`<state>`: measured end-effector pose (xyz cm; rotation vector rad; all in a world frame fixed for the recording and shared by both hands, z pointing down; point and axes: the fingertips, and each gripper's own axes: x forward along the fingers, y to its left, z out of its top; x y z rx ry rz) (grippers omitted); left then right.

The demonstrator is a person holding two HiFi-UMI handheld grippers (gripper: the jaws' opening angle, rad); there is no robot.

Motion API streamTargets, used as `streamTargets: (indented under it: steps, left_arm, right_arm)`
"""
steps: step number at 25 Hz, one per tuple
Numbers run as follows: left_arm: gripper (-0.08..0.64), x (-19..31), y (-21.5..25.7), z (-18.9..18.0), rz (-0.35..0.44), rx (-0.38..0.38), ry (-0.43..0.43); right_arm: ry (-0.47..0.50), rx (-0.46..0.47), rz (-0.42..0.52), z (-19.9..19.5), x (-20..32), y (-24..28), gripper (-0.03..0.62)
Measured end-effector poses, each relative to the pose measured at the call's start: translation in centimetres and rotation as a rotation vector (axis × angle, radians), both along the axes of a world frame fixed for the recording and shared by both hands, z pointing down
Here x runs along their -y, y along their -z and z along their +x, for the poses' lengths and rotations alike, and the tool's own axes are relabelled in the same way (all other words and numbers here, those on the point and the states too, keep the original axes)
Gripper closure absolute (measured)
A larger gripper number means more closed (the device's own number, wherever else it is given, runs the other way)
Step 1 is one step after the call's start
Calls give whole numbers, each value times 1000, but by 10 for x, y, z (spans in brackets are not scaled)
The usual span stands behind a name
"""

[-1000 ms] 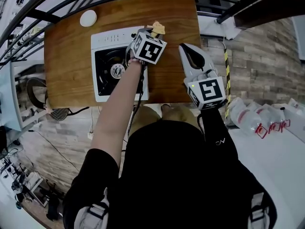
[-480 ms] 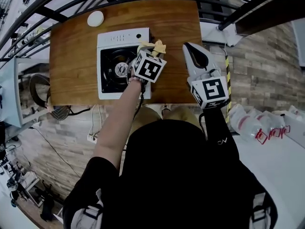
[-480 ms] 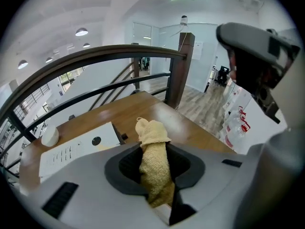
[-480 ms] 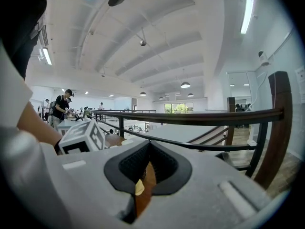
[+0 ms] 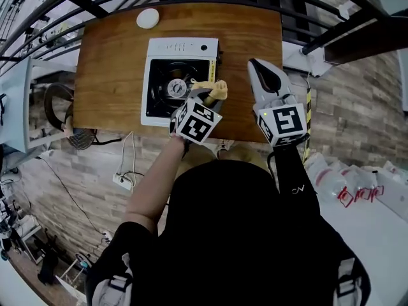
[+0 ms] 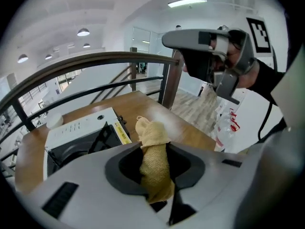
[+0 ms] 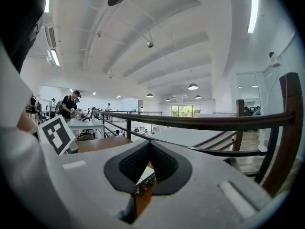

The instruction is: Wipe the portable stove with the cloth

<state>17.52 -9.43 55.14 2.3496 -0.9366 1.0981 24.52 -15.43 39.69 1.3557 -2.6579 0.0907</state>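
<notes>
Between the fingers of the left gripper (image 5: 206, 97), a bunched yellow woven cloth (image 6: 152, 144) is clamped, its free end poking past the tips. A white-framed portable gas stove with a black burner well (image 6: 78, 135) lies ahead and left of those tips. The cloth seems to be off the stove, above the brown wooden table (image 5: 115, 62). To their right hangs the right gripper (image 5: 257, 69), fingers together on nothing. Only a small tuft protrudes, so a low pass could scrape the fingertips on the pan supports or shove the stove.
</notes>
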Motion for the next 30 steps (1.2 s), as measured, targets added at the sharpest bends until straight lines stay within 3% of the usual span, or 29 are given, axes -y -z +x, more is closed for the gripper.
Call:
streamTargets:
  steps: [9,13,16,20,30]
  left_arm:
    - [468,-85,-21,10,-113,-80,-69]
    - [468,-100,-27,12,-120,-95,-67]
    - [468,-92,-22,13,-87,-107,-55]
    - [467,-69,-2,10,20,-117,-47]
    - [466,5,76,-38,233,-233,105]
  right_arm:
    - [-2,-6,4,0,-5,1,589]
    - [-2,-12,5,1,-7,1,589]
    - [-1,-12,13,0,-6,4,589]
    - [3,-31,34,-5,-7,8,589]
    - [-4,-61,68,-32,-6,23,589]
